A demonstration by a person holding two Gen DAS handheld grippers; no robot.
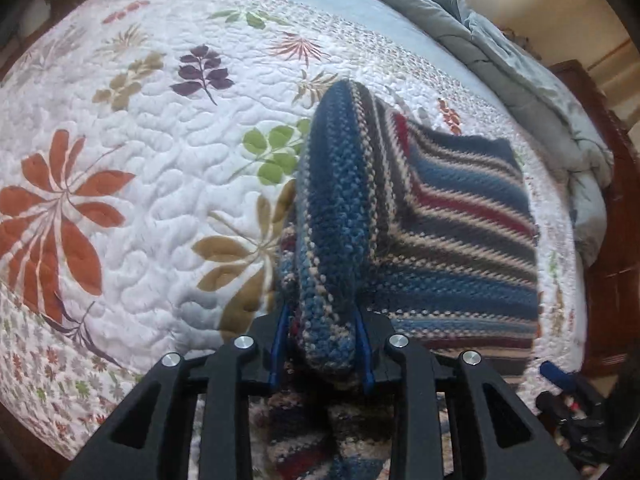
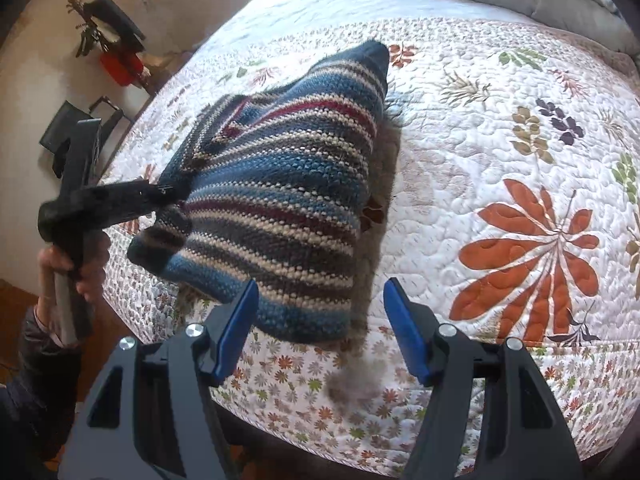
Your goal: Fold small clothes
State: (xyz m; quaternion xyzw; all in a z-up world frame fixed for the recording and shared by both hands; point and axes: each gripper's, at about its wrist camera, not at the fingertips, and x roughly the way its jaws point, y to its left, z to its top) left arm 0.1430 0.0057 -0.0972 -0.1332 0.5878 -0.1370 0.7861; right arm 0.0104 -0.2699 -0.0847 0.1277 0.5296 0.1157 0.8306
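Note:
A small striped knit sweater [image 1: 452, 216], blue, cream, grey and dark red, lies partly on the floral quilt [image 1: 132, 184]. My left gripper [image 1: 322, 344] is shut on a bunched fold of the sweater and holds that part lifted above the bed. In the right wrist view the sweater [image 2: 280, 200] hangs tilted from the left gripper [image 2: 160, 194] at its left edge. My right gripper [image 2: 320, 324] is open and empty, just in front of the sweater's lower hem, above the quilt [image 2: 500, 160].
A grey duvet [image 1: 520, 64] is bunched along the far side of the bed. The bed's edge [image 2: 360, 432] lies close below my right gripper. A small table with a red box and plant [image 2: 116, 60] stands by the wall.

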